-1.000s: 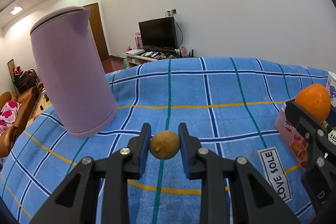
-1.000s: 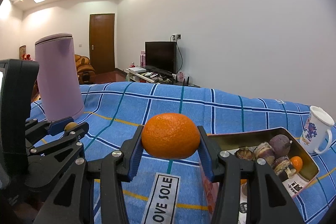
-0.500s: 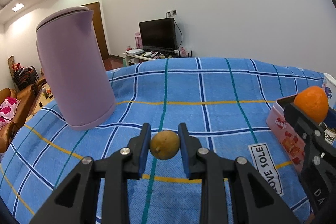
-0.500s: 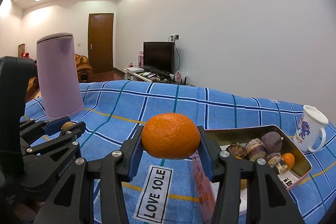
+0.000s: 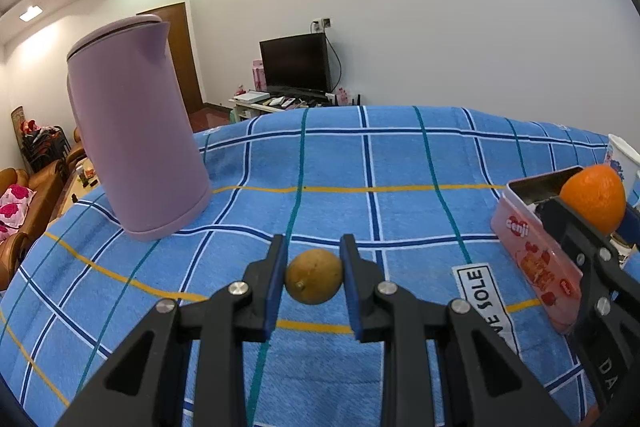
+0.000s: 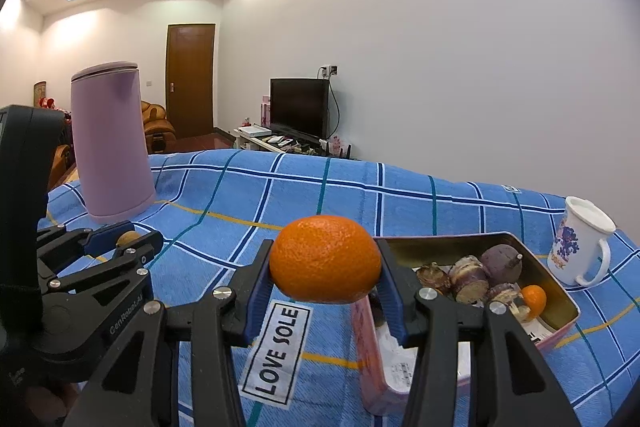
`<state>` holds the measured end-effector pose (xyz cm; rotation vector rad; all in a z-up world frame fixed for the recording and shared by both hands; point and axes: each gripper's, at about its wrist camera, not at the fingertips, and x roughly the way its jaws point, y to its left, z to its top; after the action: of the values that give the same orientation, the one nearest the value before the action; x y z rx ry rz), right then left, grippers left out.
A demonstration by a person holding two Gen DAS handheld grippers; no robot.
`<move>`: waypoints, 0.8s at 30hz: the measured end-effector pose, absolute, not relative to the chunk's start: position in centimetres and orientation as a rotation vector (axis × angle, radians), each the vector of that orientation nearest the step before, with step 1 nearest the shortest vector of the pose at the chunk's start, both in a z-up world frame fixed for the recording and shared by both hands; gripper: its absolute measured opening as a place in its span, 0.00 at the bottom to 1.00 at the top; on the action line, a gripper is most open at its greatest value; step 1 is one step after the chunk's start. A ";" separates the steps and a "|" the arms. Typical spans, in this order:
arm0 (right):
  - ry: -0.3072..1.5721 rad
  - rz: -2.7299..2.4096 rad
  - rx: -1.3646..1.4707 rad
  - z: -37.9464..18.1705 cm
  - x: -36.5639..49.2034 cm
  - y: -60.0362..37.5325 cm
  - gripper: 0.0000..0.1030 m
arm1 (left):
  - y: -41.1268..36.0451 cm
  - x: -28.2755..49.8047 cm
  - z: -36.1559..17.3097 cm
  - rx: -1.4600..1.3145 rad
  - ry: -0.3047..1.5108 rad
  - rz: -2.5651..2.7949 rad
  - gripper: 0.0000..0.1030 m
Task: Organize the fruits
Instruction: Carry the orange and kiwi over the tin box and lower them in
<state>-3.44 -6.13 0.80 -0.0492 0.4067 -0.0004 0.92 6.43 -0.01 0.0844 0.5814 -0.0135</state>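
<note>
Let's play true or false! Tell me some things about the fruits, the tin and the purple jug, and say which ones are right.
1. The right gripper holds an orange. True.
2. The left gripper is empty. False: it is shut on a small yellow-brown fruit.
3. The pink tin already has a small orange in it. True.
4. The purple jug lies on its side. False: it stands upright on the blue checked cloth.
5. The white mug is inside the tin. False: it stands beside it.
</note>
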 end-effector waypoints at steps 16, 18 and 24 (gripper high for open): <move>0.411 -0.013 -0.054 0.9 -4.9 -8.6 0.49 | 4.2 -0.1 0.0 0.097 0.587 -0.040 0.27; 0.414 -0.013 -0.052 0.9 -5.1 -9.0 0.49 | 3.8 -0.2 0.0 0.100 0.587 -0.044 0.27; 0.413 -0.013 -0.054 1.1 -5.6 -9.8 0.49 | 3.1 -0.4 0.0 0.099 0.589 -0.054 0.27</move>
<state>-5.62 -9.76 1.05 -0.0542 0.4125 -0.0128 -0.40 3.14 0.03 0.0991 0.5891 -0.0539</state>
